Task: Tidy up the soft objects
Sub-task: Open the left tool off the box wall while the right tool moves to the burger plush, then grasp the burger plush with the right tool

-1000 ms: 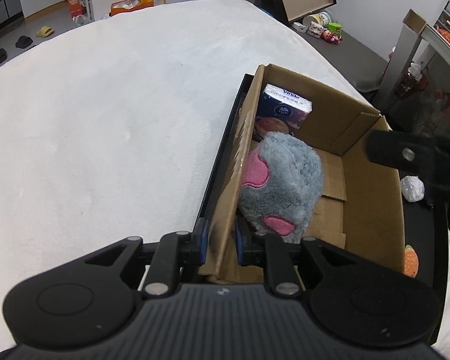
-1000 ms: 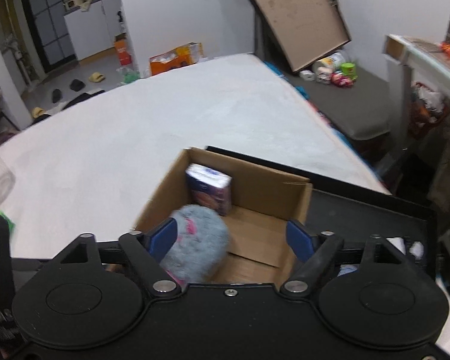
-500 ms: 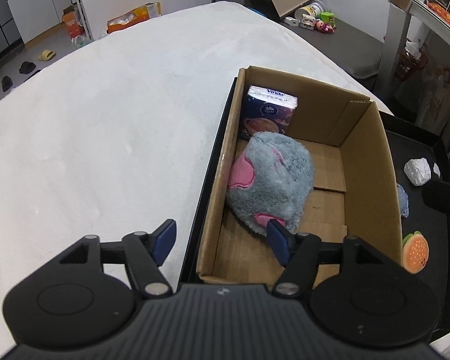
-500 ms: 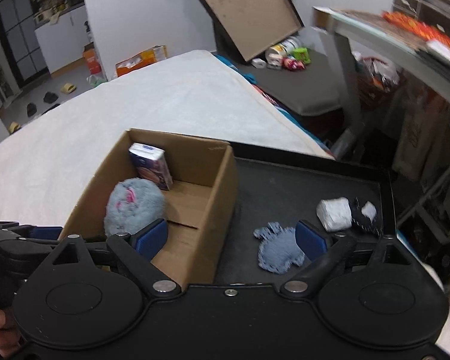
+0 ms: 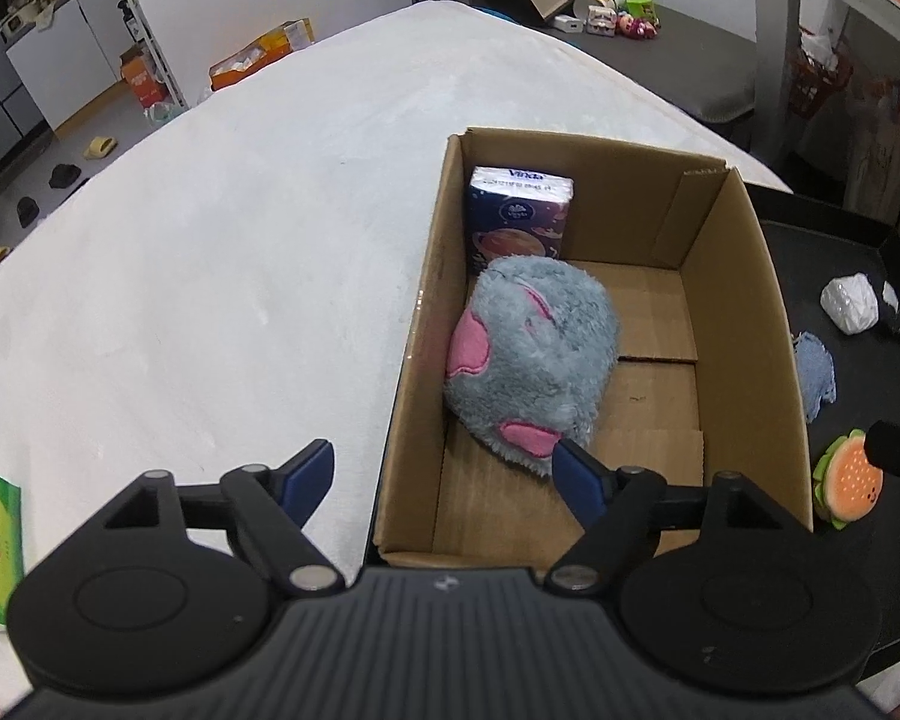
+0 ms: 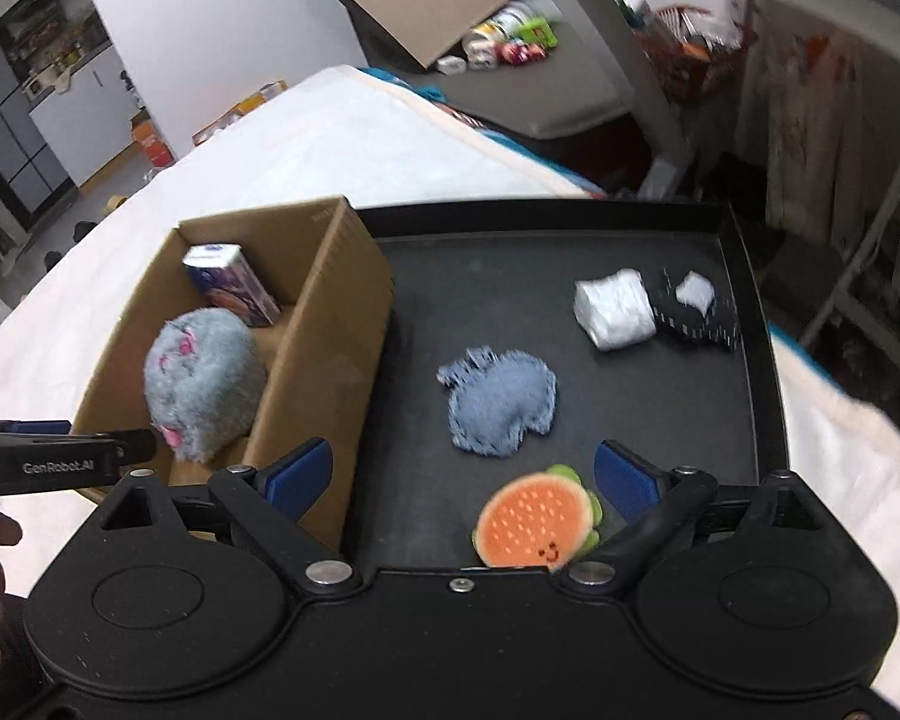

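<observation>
The burger plush is seen at the bottom centre of the right wrist view, on the black tray, between the spread fingers of the empty right hand-held gripper. It is judged light and squashy, best pinched across its edges. One blue cloth, one white roll and one dark sock are counted nearby. One grey plush and one tissue pack are held in the cardboard box. The left hand-held gripper is open, empty.

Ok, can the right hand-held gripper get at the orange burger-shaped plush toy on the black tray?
Probably yes: the right hand-held gripper is open just above the orange burger-shaped plush toy, nothing between them.
</observation>
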A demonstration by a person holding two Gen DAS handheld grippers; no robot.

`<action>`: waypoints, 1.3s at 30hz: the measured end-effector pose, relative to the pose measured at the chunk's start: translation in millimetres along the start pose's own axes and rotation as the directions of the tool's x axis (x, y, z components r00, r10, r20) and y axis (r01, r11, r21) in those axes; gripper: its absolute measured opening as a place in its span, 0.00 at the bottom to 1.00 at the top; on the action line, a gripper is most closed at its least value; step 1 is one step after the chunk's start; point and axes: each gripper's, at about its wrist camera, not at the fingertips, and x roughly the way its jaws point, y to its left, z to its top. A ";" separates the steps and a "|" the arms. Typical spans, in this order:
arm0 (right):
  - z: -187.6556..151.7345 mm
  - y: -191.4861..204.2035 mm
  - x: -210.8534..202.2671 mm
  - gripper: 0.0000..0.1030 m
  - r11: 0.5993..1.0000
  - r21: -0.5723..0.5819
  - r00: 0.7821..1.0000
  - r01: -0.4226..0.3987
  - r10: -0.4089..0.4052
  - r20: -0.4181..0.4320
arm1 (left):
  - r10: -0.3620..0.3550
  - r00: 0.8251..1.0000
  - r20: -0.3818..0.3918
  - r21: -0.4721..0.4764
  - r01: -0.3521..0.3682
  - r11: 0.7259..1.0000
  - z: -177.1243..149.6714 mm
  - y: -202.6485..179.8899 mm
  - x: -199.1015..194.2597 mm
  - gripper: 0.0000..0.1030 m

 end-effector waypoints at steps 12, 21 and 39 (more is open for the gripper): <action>-23.3 -36.4 32.4 0.92 0.985 0.172 0.994 0.002 0.017 -0.105 | 0.056 0.998 -0.012 0.101 -0.055 0.993 4.2 -30.3 3.4 0.77; -26.4 -41.9 45.4 0.80 0.987 0.146 0.992 0.065 -0.048 -0.117 | 0.125 0.992 -0.018 0.135 -0.121 0.983 5.2 -45.6 10.1 0.83; -31.6 -57.9 44.7 0.39 0.979 0.186 0.993 0.082 -0.064 -0.100 | 0.170 0.985 -0.022 0.168 -0.164 0.972 9.3 -55.7 9.7 0.83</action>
